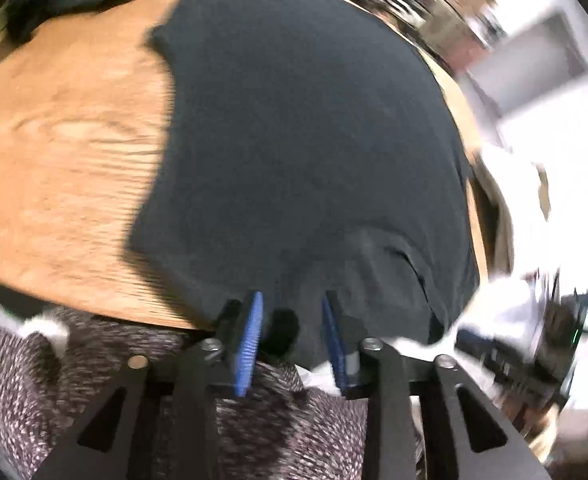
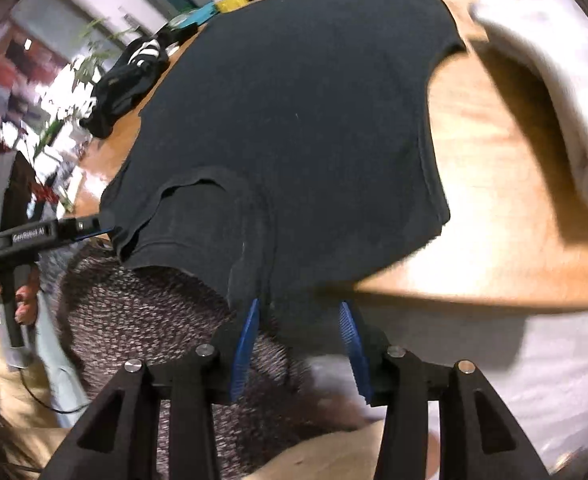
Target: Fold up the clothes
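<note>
I see the black T-shirt (image 2: pixel 294 120) stretching lengthwise away from both half-open, empty grippers, left gripper (image 1: pixel 292 304) and right gripper (image 2: pixel 299 310), poised at its near hem.

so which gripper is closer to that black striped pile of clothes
left. the left gripper is at the near edge of the t-shirt, toward the pile; the right gripper sits further along it.
</note>
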Demonstrator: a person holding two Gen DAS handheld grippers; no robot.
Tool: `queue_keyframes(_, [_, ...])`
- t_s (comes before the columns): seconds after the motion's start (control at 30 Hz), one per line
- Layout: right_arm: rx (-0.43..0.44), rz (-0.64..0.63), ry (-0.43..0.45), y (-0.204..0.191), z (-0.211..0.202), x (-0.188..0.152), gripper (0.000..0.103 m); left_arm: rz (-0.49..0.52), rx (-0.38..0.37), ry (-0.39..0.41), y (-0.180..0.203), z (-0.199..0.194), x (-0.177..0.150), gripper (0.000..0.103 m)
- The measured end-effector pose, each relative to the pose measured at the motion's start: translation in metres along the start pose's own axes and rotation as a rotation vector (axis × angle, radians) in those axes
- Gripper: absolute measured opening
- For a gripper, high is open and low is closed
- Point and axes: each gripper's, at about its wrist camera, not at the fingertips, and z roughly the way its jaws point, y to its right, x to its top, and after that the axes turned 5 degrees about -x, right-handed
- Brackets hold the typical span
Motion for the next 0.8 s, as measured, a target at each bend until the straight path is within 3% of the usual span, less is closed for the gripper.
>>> queue_keyframes(0.1, [0.034, 0.063, 0.007, 0.001, 0.004, -0.006, 0.047, -0.130, -0.009, 0.005, -0.038, -0.007, 0.005, 0.035])
queue_keyframes(0.2, [0.038, 0.034, 0.026, -0.003, -0.004, -0.009, 0.049, -0.184, -0.066, -0.009, -0.052, -0.012, 0.000, 0.035])
queue_keyframes(0.33, [0.085, 0.023, -0.013, -0.006, 0.001, -0.012, 0.054, -0.214, -0.107, -0.008, -0.063, -0.019, -0.005, 0.036])
queue_keyframes(0.43, [0.108, 0.054, -0.053, -0.005, 0.012, -0.014, 0.053, -0.214, -0.076, -0.001, -0.066, -0.021, -0.014, 0.036])
queue_keyframes(0.63, [0.093, 0.074, -0.014, -0.005, 0.010, -0.012, 0.054, -0.194, -0.016, 0.028, -0.066, -0.030, -0.021, 0.036])
queue_keyframes(0.8, [0.121, 0.145, -0.033, 0.003, 0.015, -0.013, 0.054, -0.220, 0.013, 0.012, -0.065, -0.012, -0.019, 0.036])
